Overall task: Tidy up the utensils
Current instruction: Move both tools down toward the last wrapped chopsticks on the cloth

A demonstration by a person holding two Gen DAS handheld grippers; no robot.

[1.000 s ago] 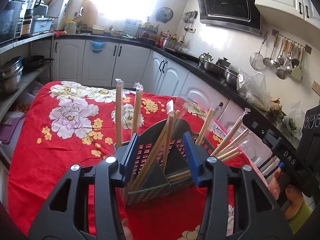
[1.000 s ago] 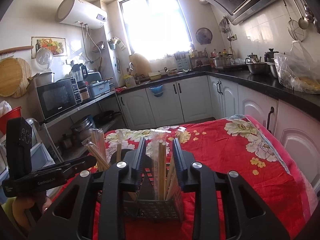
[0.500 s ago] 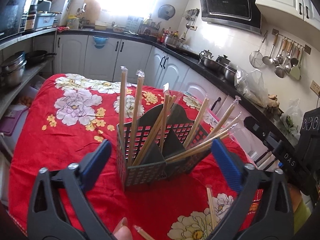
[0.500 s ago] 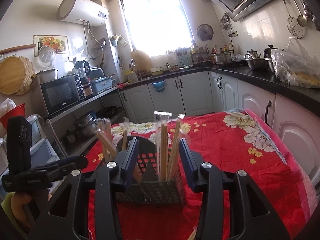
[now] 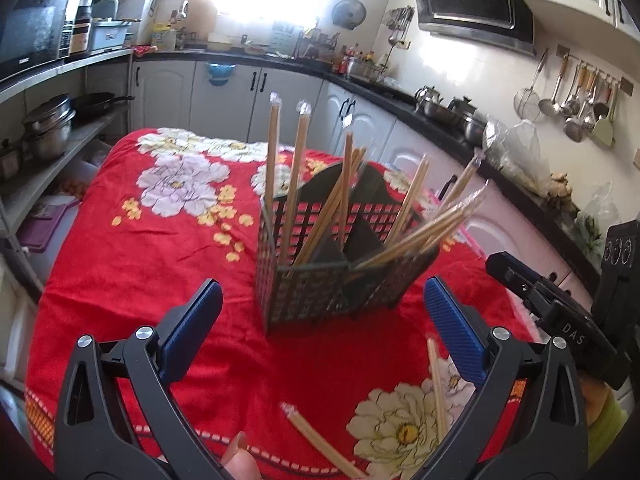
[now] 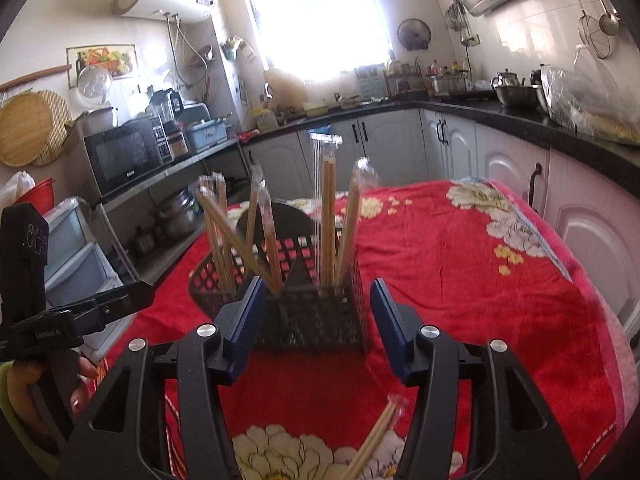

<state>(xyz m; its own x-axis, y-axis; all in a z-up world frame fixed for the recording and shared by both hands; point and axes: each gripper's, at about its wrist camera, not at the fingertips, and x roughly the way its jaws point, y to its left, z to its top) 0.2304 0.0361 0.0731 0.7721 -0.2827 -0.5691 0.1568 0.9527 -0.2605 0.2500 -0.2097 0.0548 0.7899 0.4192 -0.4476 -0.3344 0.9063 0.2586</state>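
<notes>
A dark mesh utensil basket stands on the red flowered tablecloth, holding several wrapped pairs of wooden chopsticks. It also shows in the right wrist view, with chopsticks upright in it. My left gripper is open and empty, just short of the basket. My right gripper is open and empty, close to the basket's near corner. Loose wrapped chopsticks lie on the cloth: two pairs by the left gripper, one pair under the right gripper.
The table edge runs close to white cabinets on the right. Shelves with pots stand left of the table. The right gripper's body shows in the left wrist view, the left gripper's body in the right wrist view.
Both grippers opened and drew back from the basket. The basket now stands free on the cloth, and loose chopsticks have come into view in front.
</notes>
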